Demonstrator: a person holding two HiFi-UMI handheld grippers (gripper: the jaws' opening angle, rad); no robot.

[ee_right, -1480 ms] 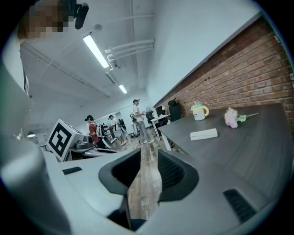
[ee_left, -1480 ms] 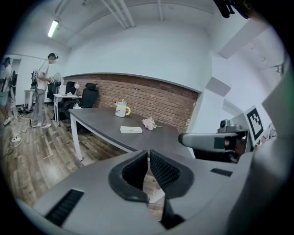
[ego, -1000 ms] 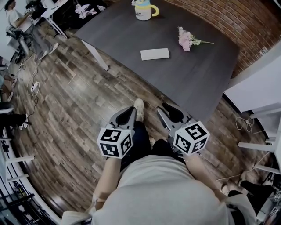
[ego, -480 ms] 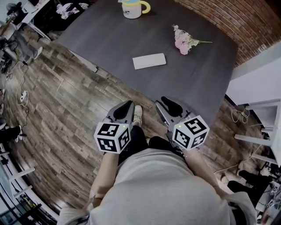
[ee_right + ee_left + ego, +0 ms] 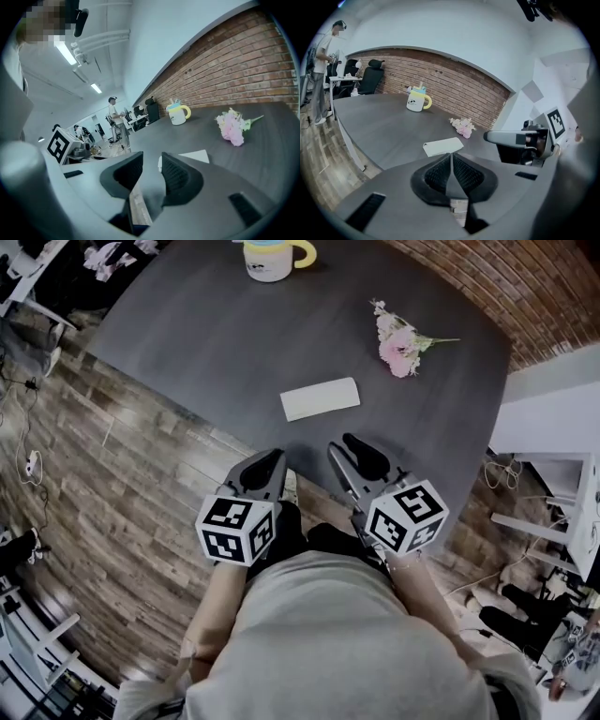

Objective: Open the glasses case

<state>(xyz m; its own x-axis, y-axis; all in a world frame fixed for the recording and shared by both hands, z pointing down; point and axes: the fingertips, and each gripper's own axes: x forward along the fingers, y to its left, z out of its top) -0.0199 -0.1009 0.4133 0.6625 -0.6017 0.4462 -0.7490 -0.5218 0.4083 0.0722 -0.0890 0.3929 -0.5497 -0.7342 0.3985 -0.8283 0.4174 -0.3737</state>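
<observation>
at far left, wooden floor (image 5: pixel 94 474), and off by the desks a person (image 5: pixel 321 70) standing, small in the left gripper view. next, the dark table (image 5: pixel 187 343), broad and mostly bare. over its near edge, the left gripper (image 5: pixel 451 155): jaws pressed together, nothing between them. just ahead of it and a little to the right, the glasses case (image 5: pixel 320 398): white, flat, lying closed on the tabletop, apart from both grippers. far behind that, near the table's back edge, a pale mug (image 5: pixel 270 257) with a yellow handle. beside the left tool, the right gripper (image 5: pixel 152 158), also at the near edge: jaws parted by a narrow gap, just been opening a little, nothing held between them, only the case's corner showing beyond, untouched. right of the case and well apart from it, pink flowers (image 5: pixel 401 341) lying on the table. at far right, a brick wall (image 5: pixel 534 287).
</observation>
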